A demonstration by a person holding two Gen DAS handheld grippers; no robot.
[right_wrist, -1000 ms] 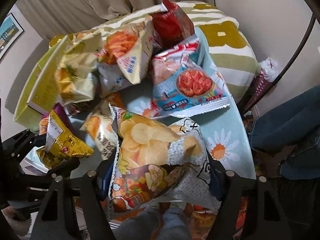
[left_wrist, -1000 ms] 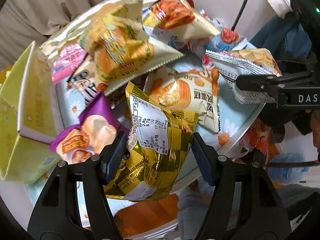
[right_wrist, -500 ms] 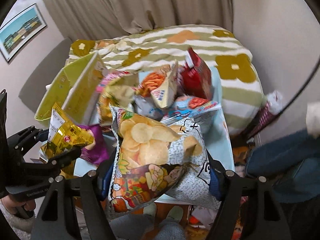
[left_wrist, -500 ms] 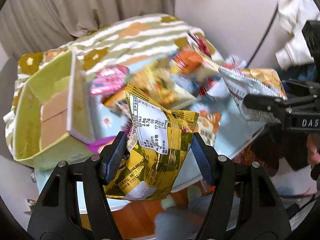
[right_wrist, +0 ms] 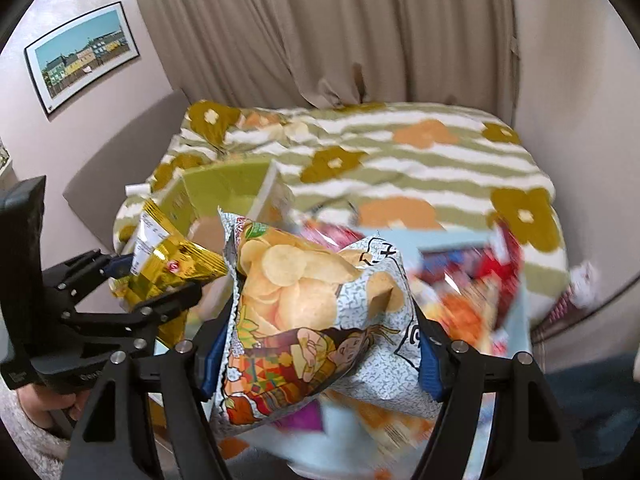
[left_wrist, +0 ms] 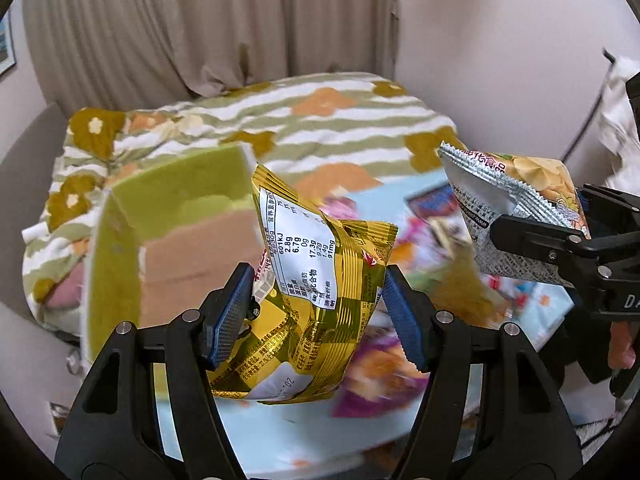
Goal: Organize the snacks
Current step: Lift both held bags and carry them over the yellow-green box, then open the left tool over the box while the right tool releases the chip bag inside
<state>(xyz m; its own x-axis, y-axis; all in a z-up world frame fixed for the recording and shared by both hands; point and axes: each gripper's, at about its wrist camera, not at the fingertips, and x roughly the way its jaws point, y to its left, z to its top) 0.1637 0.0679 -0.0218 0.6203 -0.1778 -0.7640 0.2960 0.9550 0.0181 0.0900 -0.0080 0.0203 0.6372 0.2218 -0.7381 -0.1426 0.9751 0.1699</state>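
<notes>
Currently mid-carry: left tongs (left_wrist: pixel 316 312) pinch a gold snack bag (left_wrist: pixel 320 280), right tongs (right_wrist: pixel 320 352) pinch a chip bag (right_wrist: pixel 312 320), both lifted above the bench (left_wrist: pixel 260 432). Green box (left_wrist: pixel 168 216) sits open at 10 o'clock of the gold bag. Next move, likely: swing each bag over the box, lower, release.

Glossy gold foil packet (left_wrist: pixel 320 292), matt cardboard box (left_wrist: pixel 168 236) — soft cloth blanket (left_wrist: pixel 304 120)
</notes>
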